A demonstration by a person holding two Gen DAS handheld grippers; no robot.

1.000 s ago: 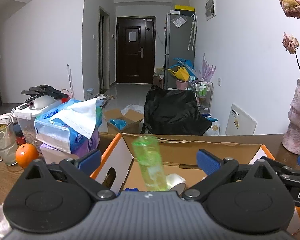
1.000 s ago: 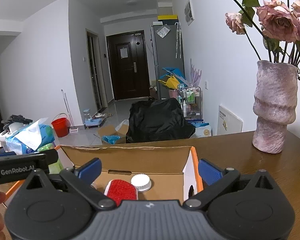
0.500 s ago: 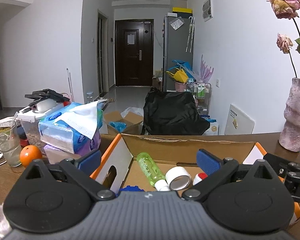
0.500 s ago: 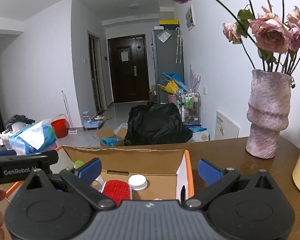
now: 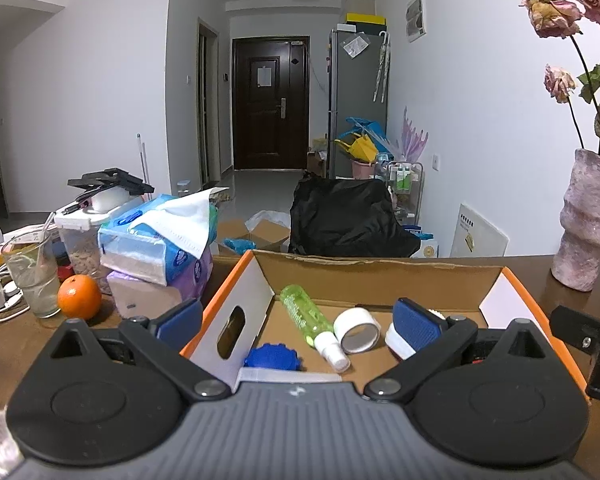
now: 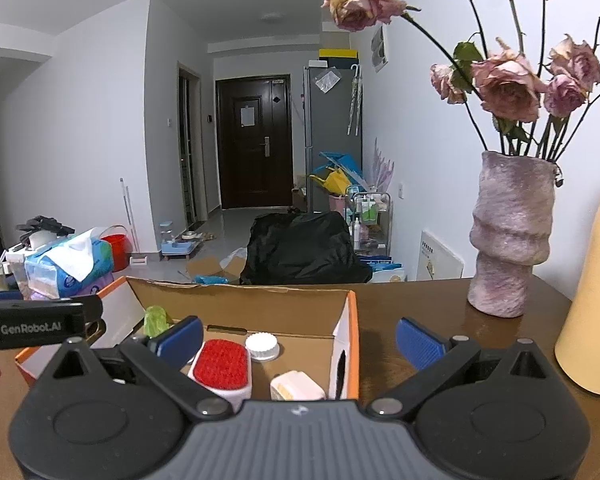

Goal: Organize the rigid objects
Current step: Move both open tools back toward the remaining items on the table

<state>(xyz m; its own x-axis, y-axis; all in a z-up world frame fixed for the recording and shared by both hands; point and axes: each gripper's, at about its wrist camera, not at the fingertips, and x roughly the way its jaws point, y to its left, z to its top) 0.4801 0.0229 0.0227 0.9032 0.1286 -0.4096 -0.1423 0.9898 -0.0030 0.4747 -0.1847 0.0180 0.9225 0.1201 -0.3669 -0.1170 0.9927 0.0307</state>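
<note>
A green bottle [image 5: 300, 312] is seen lying on its side on the floor of an open cardboard box [image 5: 380, 276], its white cap toward the camera. It lies just ahead of and between the fingers of the left claw [image 5: 298, 318], untouched by either. The left claw is spread wide and nothing is held in it. A roll of tape [image 5: 357, 330] lies just beside the bottle's cap, and a blue lid [image 5: 274, 357] is seen near the box's left wall. In the right-wrist view a red brush [image 6: 221, 366], a white cap [image 6: 262, 347] and a cream block [image 6: 298, 386] are found in the same box, the brush close to the left finger of the right claw [image 6: 298, 338]. The right claw is likewise spread wide and empty, with its right finger outside the box, over the worktop [image 6: 416, 300]. The box stands on that dark wooden worktop. To its left, a tissue pack [image 5: 156, 236], an orange [image 5: 79, 297] and a glass [image 5: 32, 276] are set out. To its right, a pink vase [image 6: 510, 236] of dried roses and a yellow bottle [image 6: 596, 304] are placed well apart from the box.
</note>
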